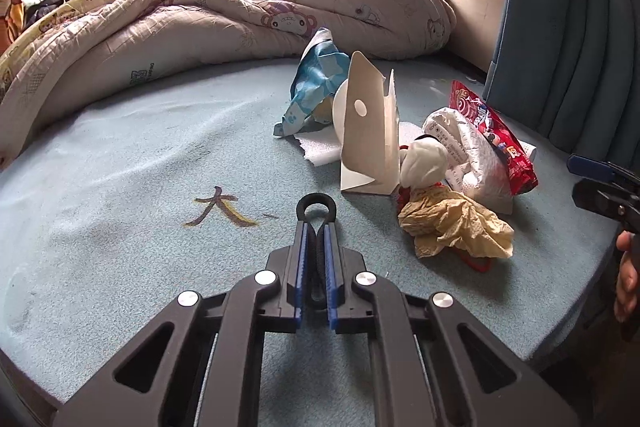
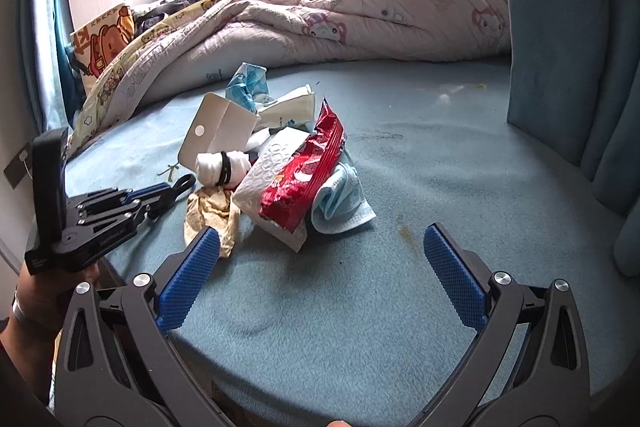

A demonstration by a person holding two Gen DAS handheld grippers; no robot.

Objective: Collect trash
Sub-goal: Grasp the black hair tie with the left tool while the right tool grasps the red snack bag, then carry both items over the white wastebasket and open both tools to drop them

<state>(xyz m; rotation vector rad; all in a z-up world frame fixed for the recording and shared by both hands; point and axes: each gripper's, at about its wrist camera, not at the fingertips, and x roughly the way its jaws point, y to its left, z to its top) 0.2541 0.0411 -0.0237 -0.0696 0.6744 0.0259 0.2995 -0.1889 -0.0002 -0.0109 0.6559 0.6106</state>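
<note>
Glossy red foil wrapper (image 2: 308,171), crumpled yellow paper (image 1: 456,227), matt blue bedsheet (image 2: 400,267).

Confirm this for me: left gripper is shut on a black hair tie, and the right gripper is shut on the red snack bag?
Not quite. The left gripper is shut on the black hair tie, but the right gripper is open and empty; the right wrist view shows the red snack bag lying on the pile beyond it.
</note>
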